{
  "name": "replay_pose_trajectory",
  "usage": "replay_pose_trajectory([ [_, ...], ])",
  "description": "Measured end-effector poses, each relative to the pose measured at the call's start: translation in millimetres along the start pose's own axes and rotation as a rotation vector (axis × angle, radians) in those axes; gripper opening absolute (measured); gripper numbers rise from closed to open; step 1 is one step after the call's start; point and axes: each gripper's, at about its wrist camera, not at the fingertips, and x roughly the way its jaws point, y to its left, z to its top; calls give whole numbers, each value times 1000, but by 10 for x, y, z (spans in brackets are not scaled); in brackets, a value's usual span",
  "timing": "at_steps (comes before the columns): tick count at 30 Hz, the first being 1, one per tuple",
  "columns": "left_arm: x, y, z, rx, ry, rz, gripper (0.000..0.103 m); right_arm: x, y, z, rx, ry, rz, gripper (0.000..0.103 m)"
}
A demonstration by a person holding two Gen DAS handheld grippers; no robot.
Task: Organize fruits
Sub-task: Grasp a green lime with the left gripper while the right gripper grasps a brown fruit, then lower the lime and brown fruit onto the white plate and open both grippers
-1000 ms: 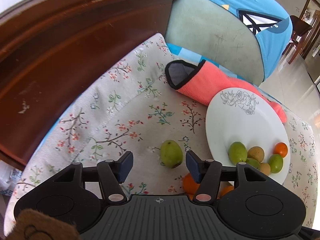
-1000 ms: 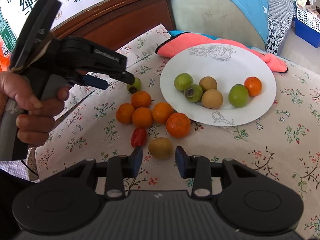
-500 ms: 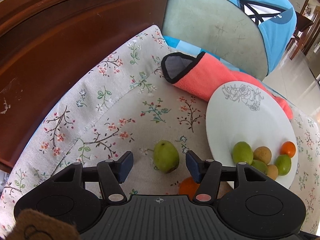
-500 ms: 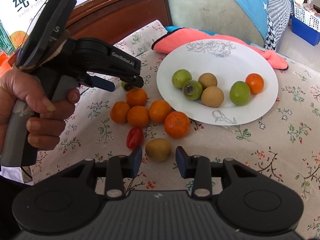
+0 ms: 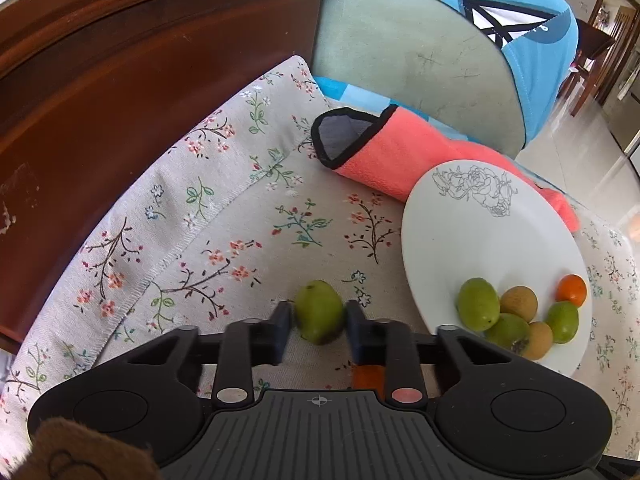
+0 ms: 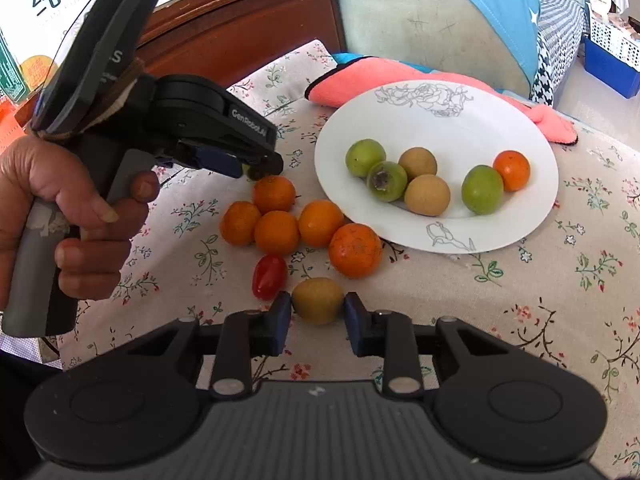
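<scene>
A green fruit (image 5: 320,312) lies on the flowered cloth, and my left gripper (image 5: 318,322) is shut on it, both blue pads against its sides. In the right wrist view the left gripper (image 6: 256,166) hides that fruit. My right gripper (image 6: 317,312) is closing, and its pads touch both sides of a yellow-brown fruit (image 6: 317,300) that rests on the cloth. A white plate (image 6: 436,120) holds several green and brown fruits and one small orange. Several oranges (image 6: 276,232) and a red cherry tomato (image 6: 269,276) lie loose left of the plate (image 5: 480,232).
A person's hand (image 6: 80,208) grips the left tool's handle. A pink cloth (image 5: 384,152) lies behind the plate. A dark wooden board (image 5: 120,80) rises along the left, and a green and blue chair back (image 5: 400,48) stands behind. The cloth's hem (image 5: 200,216) runs near the board.
Both grippers' jaws have closed in from wide apart onto their fruits. The left gripper edged forward, so the green fruit now sits between its pads. The right gripper stayed put.
</scene>
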Motion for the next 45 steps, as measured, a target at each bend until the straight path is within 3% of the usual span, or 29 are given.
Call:
replay_pose_trajectory([
  [13,-169,117,45,-51,-17,-41,25,-105,-40,48,30,-34,16,29],
  [24,-308,58,55,-32,-49,-58,25,-144,-72,101,45,-58,20,29],
  [45,-534,-283,206,26,-131,-155,25,-474,-446,489,130,-230,-44,29],
])
